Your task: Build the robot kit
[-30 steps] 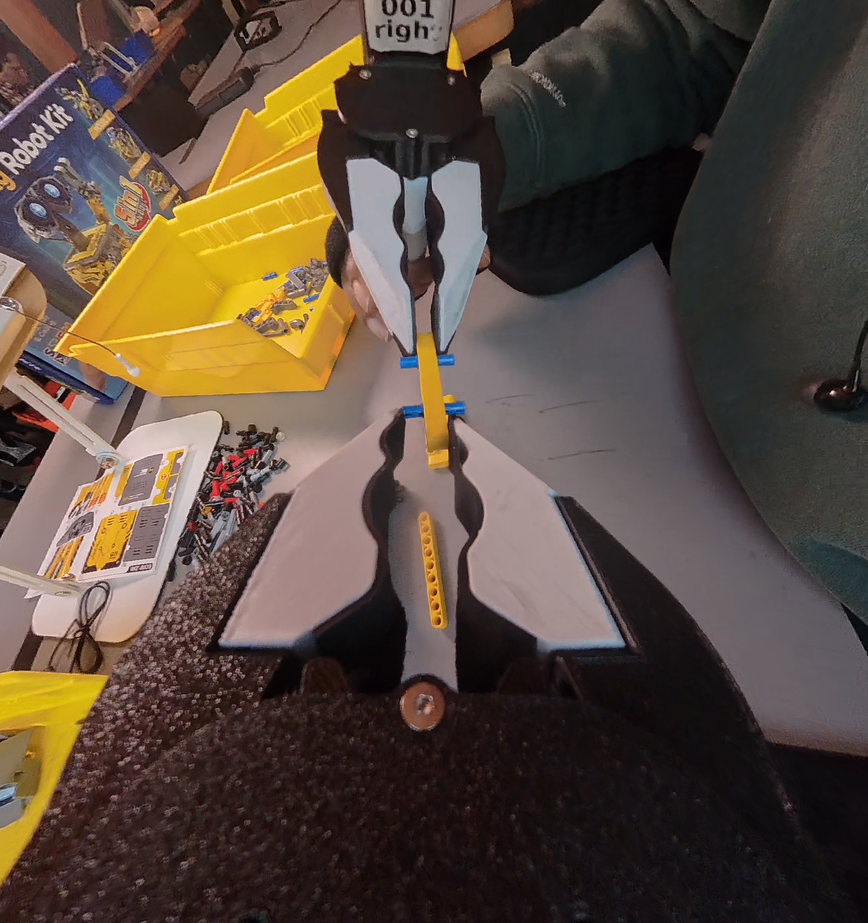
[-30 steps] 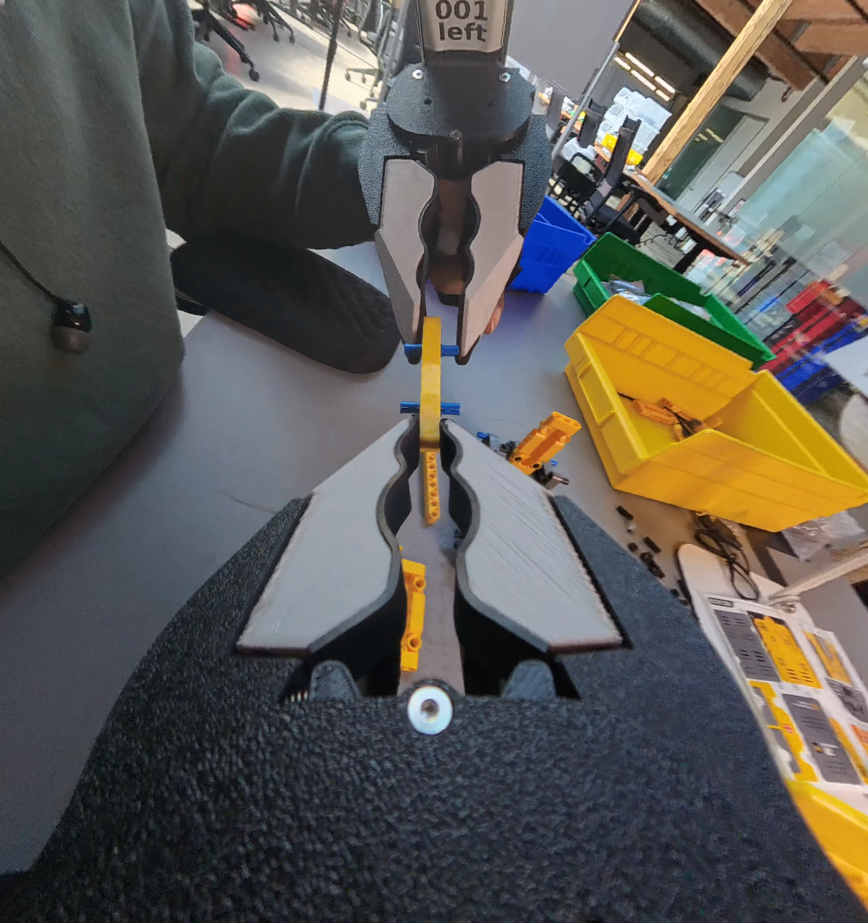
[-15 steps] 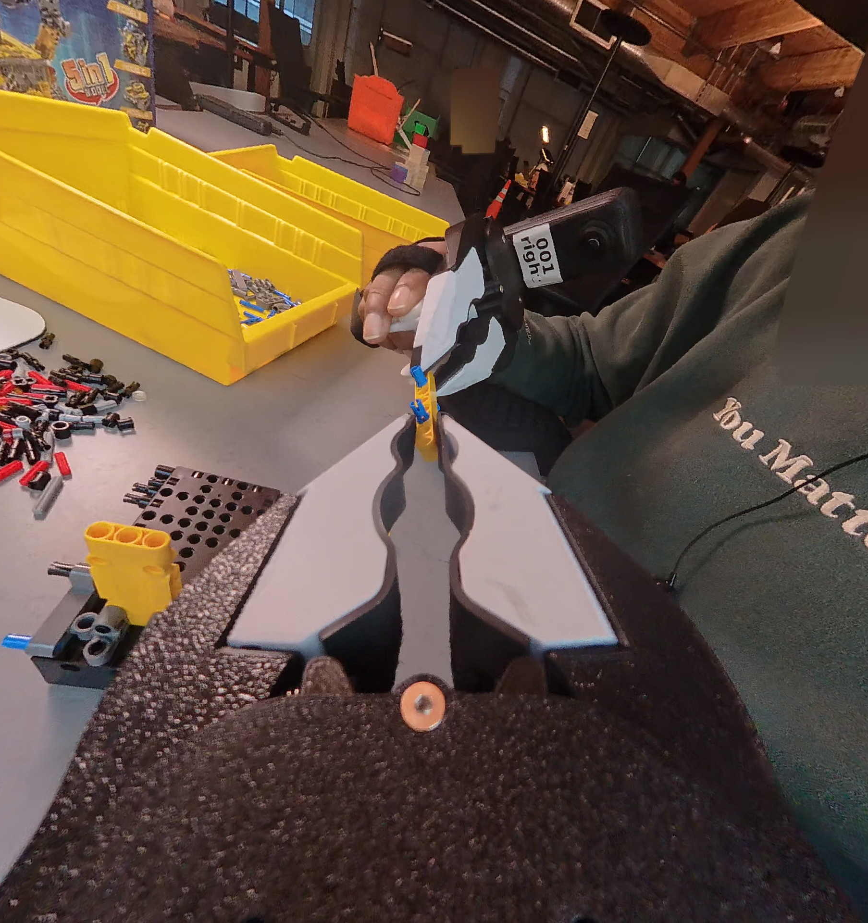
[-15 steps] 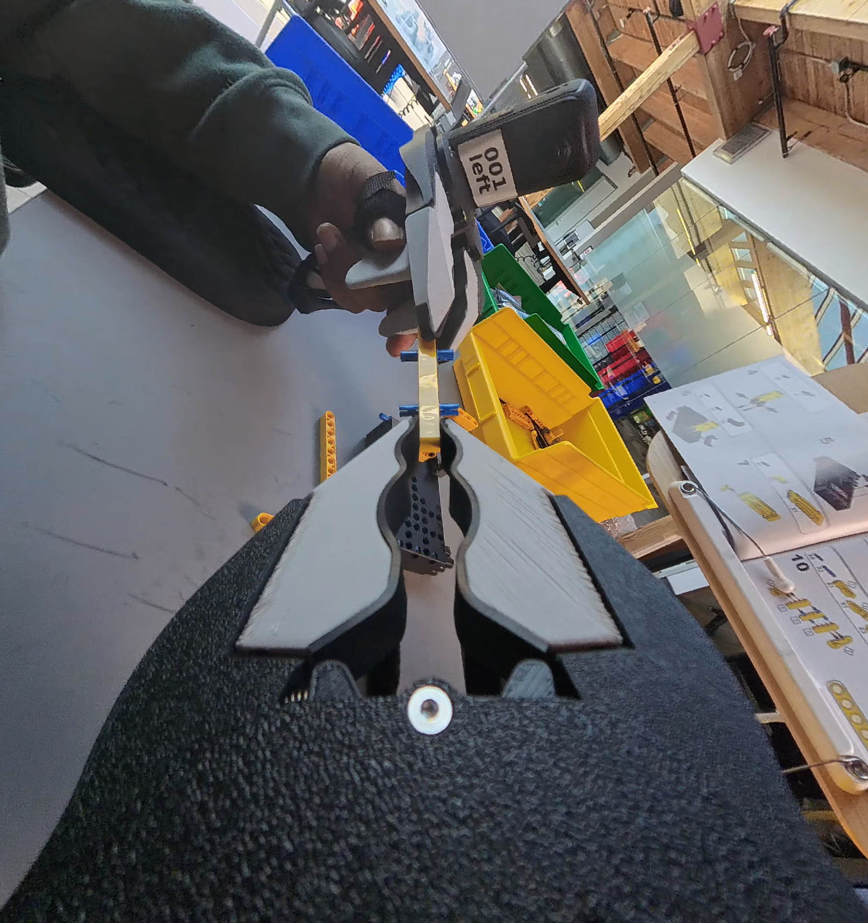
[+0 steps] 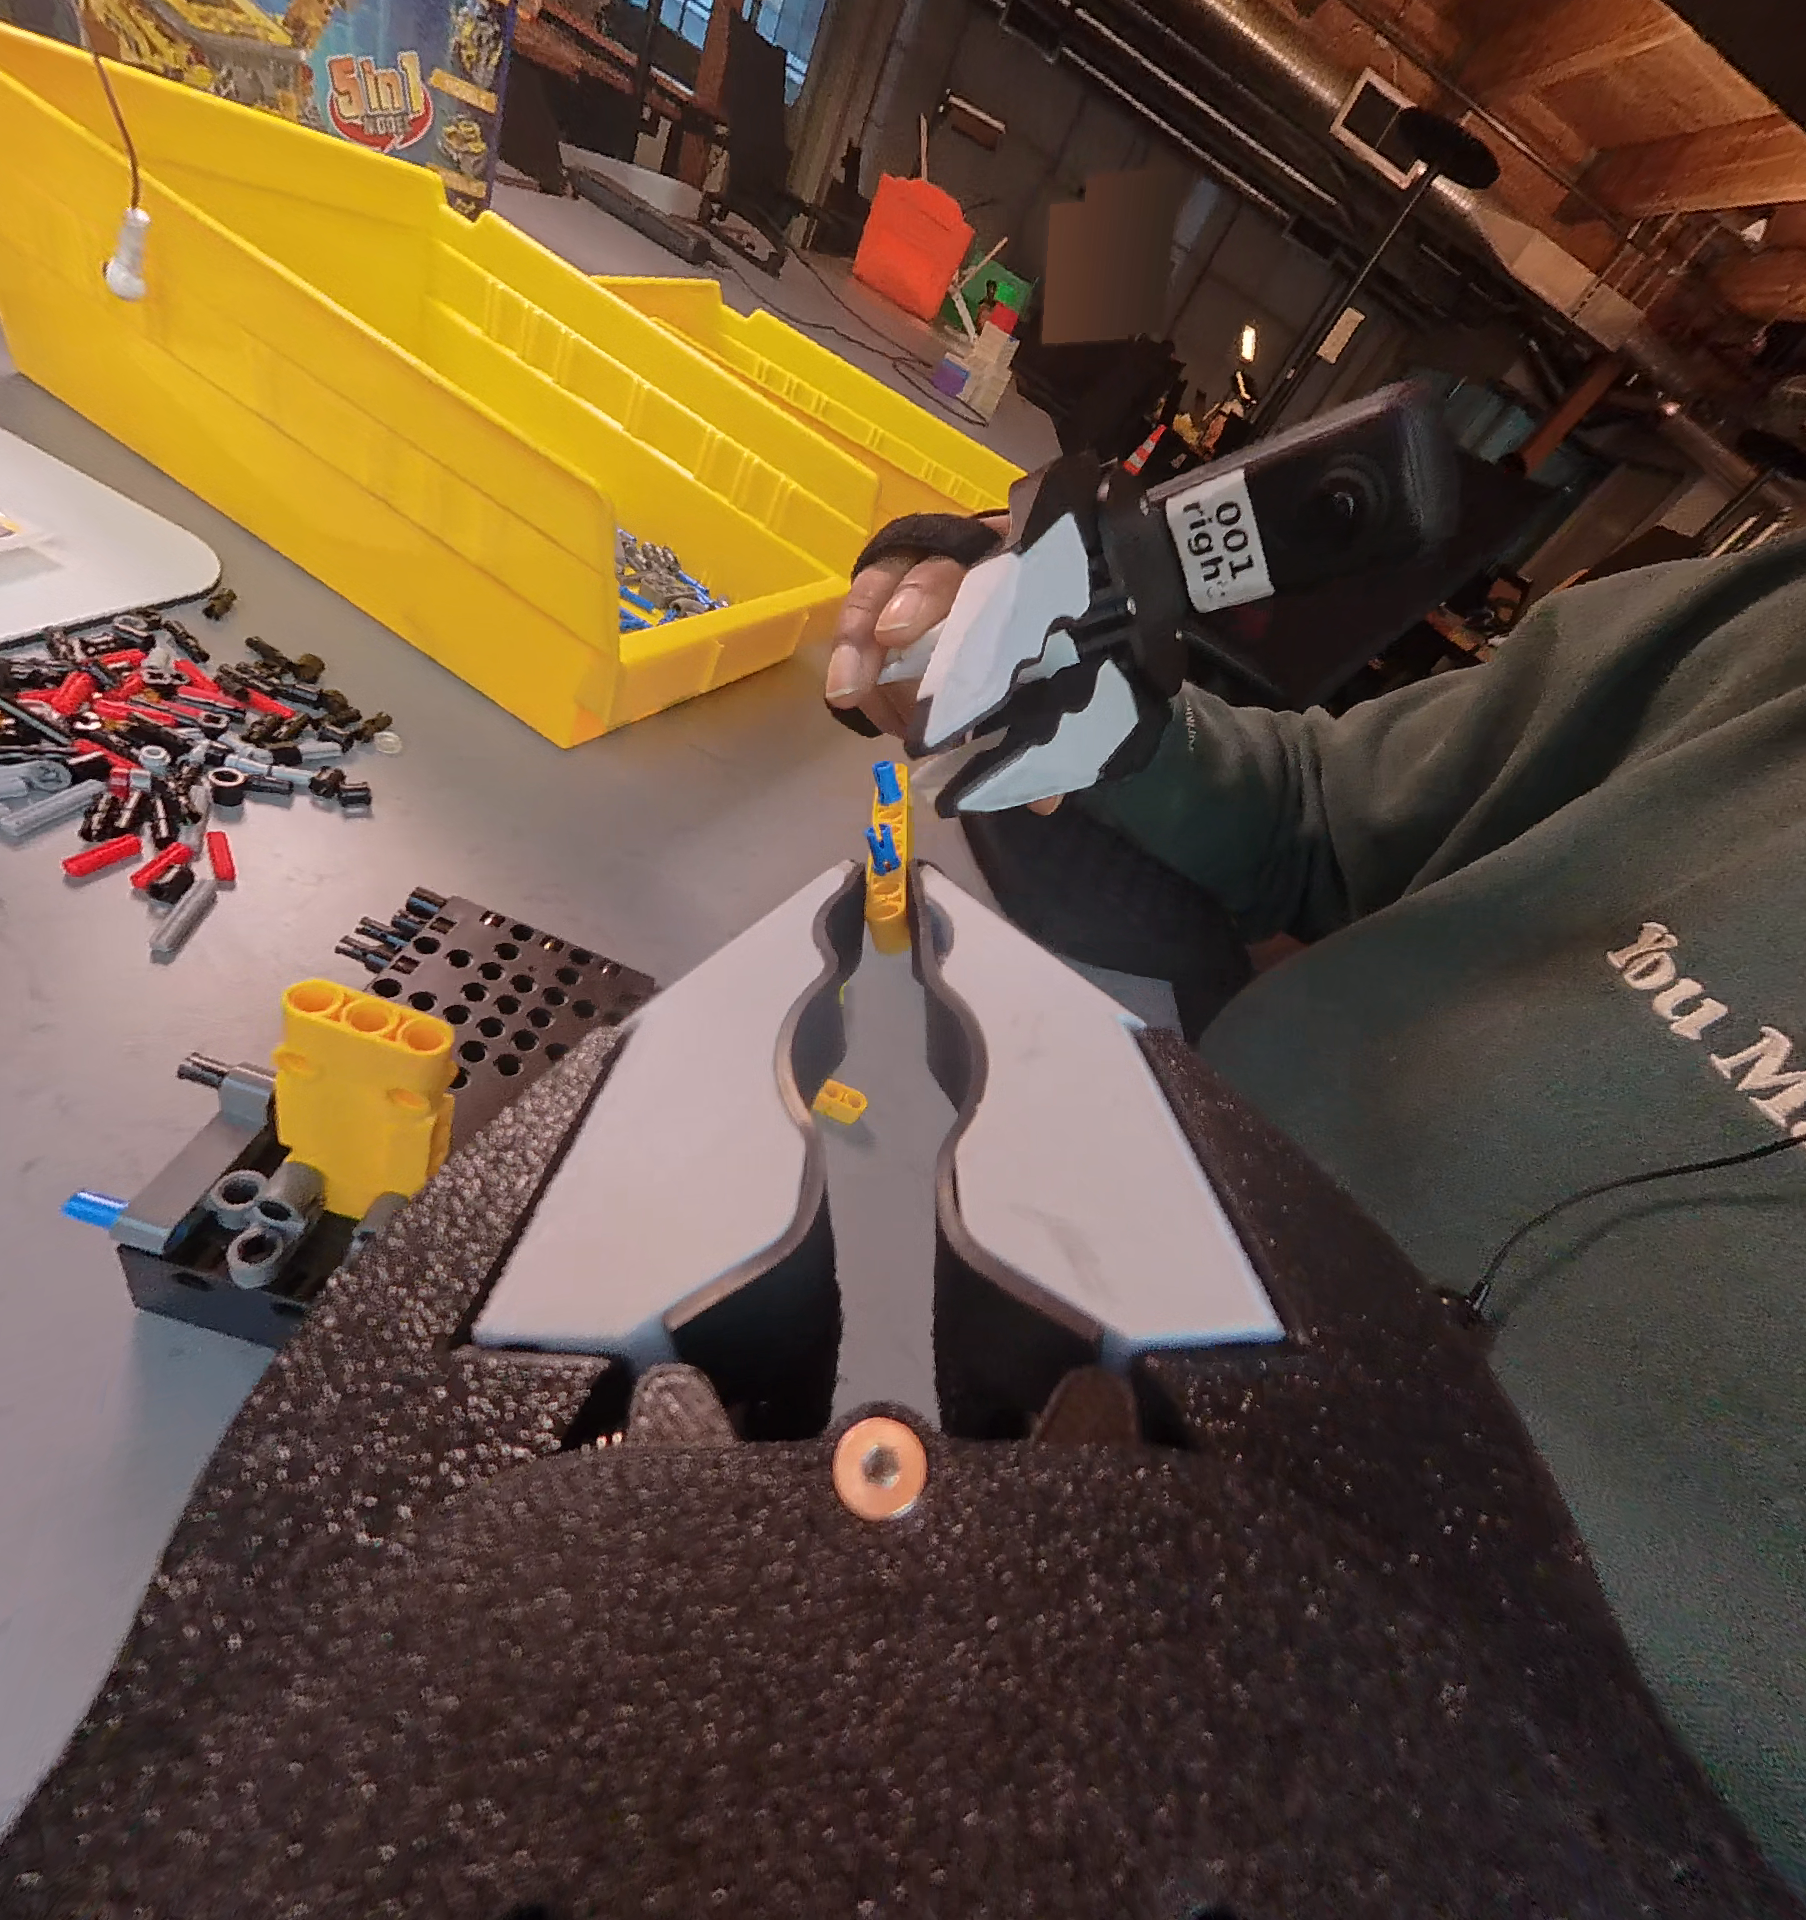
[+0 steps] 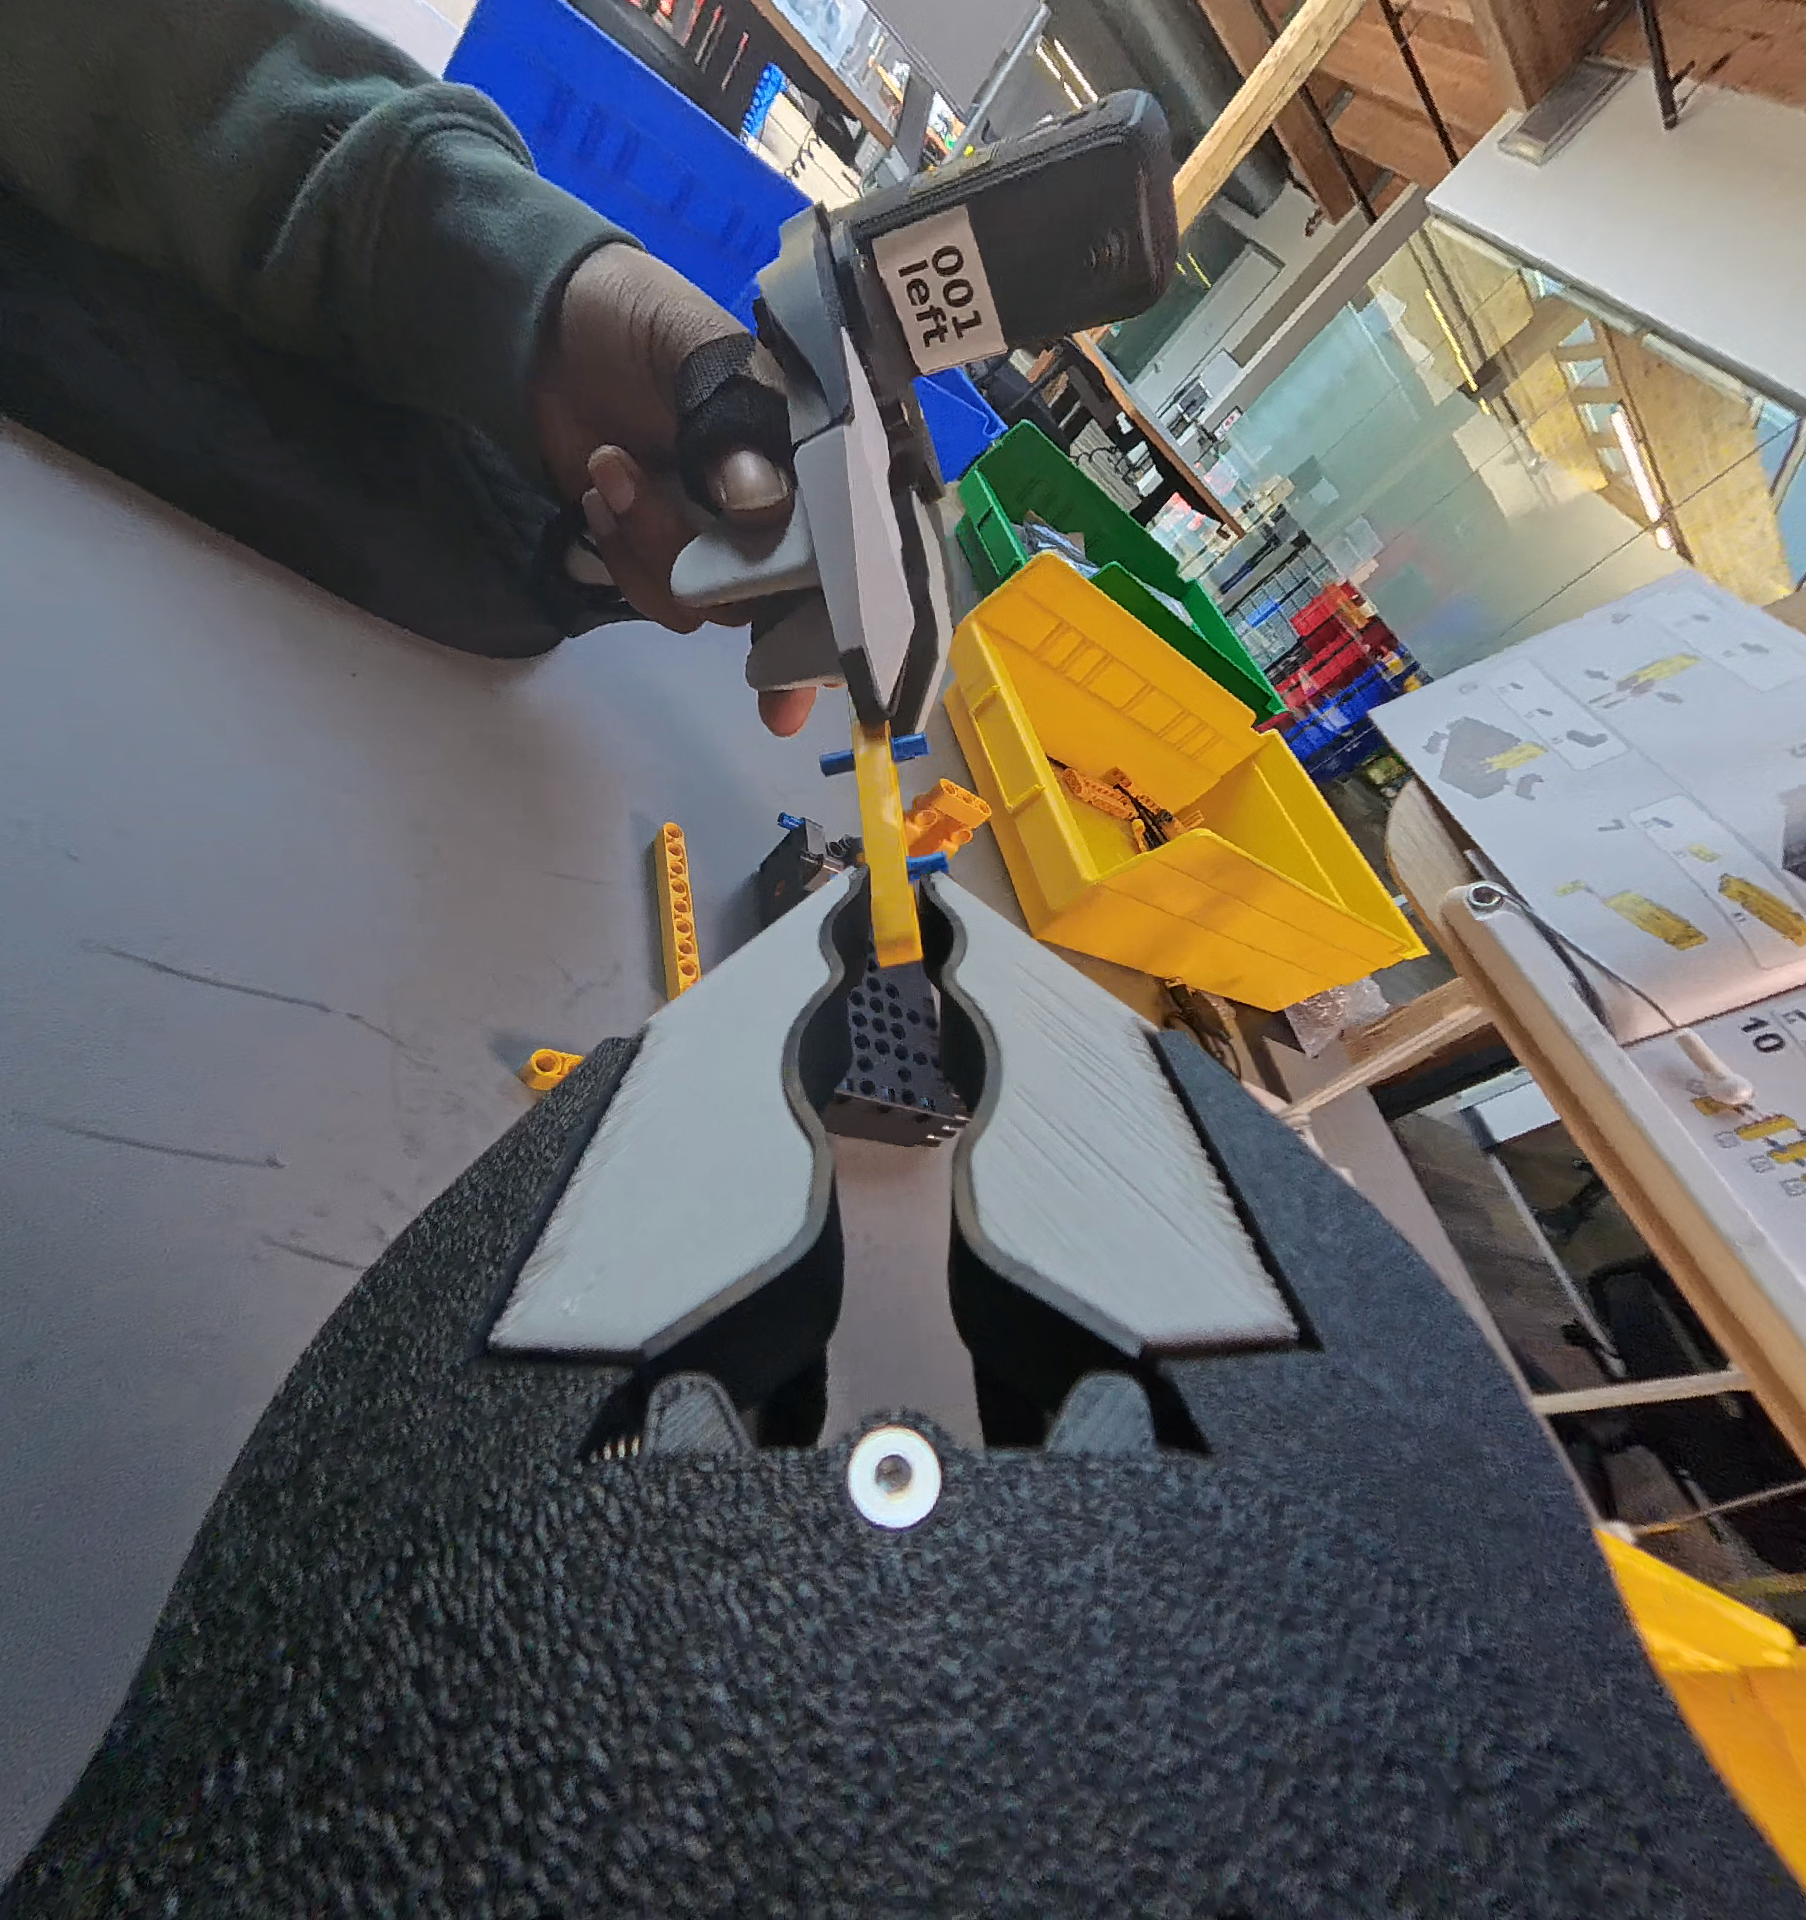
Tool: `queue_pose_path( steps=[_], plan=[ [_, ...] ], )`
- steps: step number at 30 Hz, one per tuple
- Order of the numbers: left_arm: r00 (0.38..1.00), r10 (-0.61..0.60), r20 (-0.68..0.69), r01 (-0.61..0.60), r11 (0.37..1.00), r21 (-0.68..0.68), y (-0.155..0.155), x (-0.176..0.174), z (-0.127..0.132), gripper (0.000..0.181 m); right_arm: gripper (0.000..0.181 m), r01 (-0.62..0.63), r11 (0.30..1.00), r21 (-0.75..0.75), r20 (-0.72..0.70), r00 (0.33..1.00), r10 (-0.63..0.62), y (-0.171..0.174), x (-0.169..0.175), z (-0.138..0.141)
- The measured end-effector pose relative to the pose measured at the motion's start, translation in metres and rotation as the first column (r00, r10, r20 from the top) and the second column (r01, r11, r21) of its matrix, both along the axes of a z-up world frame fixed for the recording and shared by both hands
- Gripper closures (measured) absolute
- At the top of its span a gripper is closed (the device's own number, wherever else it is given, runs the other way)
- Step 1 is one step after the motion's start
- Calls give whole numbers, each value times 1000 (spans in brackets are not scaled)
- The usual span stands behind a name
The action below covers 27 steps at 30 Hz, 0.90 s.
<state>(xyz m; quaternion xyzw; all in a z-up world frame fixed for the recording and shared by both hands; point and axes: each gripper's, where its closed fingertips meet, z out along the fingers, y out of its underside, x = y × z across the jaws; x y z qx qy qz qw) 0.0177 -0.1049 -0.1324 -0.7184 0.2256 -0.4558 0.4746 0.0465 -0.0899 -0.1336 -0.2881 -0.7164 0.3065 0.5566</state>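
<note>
My left gripper (image 5: 888,888) is shut on the near end of a yellow beam (image 5: 886,831) with two blue pins through it, held above the grey table (image 5: 587,831). In the right wrist view the left gripper (image 6: 883,712) pinches the beam's far end (image 6: 883,821). My right gripper (image 6: 894,883) has its fingers slightly parted, with the beam's end lying in the gap. In the left wrist view the right gripper (image 5: 930,777) stands just right of the beam's tip, apart from it.
A black perforated plate (image 5: 504,997) carrying a yellow block (image 5: 359,1091) lies at the left. There is a heap of loose pins (image 5: 120,727), a loose yellow beam (image 6: 675,904), yellow bins (image 5: 359,395) (image 6: 1169,831), a green bin (image 6: 1065,509), and instruction sheets (image 6: 1657,779) on a stand. A person's green sleeve (image 5: 1501,779) is at the right. The gap from one gripper's tips to the other's is roughly 4 cm.
Both grippers have swung from looking down at the table to a low sideways view, carrying the beam along. The right gripper's tips have eased off the beam's end.
</note>
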Motion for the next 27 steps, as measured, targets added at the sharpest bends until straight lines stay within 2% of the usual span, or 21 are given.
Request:
queue_pose_path(
  steps=[2, 4, 7, 11, 19, 21, 23, 27],
  plan=[
    [1000, 3, -3, -3, 1000, -10, 1, 0, -4, 174, 170, -7, 996, -92, 10, 1000, 8, 1, 1, 2],
    [1000, 19, 1, -19, 1000, -25, 3, -1, -5, 174, 163, 1, 993, -122, 42, 999, 5, 4, 1, -1],
    [997, 65, 32, -63, 995, -80, 11, -4, -8, 174, 161, 19, 997, -77, 77, 997, -13, 5, 1, -9],
    [992, 63, 107, -44, 985, -169, 16, 1, -13, 174, 165, 93, 995, 35, 136, 986, -96, 17, -3, -25],
    [978, 55, 202, -6, 971, -239, 21, 5, -14, 174, 174, 79, 996, -37, 196, 978, -70, 19, 2, -29],
    [982, 45, 184, -5, 977, -213, 21, 8, -14, 173, 174, 72, 995, -72, 202, 978, -56, 20, 4, -28],
    [992, 32, 126, -10, 985, -170, 20, 10, -15, 164, 174, 74, 994, -81, 221, 974, -54, 23, 10, -29],
    [994, -13, -108, 2, 995, -100, 13, 18, -33, 152, 174, 97, 990, -106, 230, 971, -71, 35, 29, -23]
  ],
)
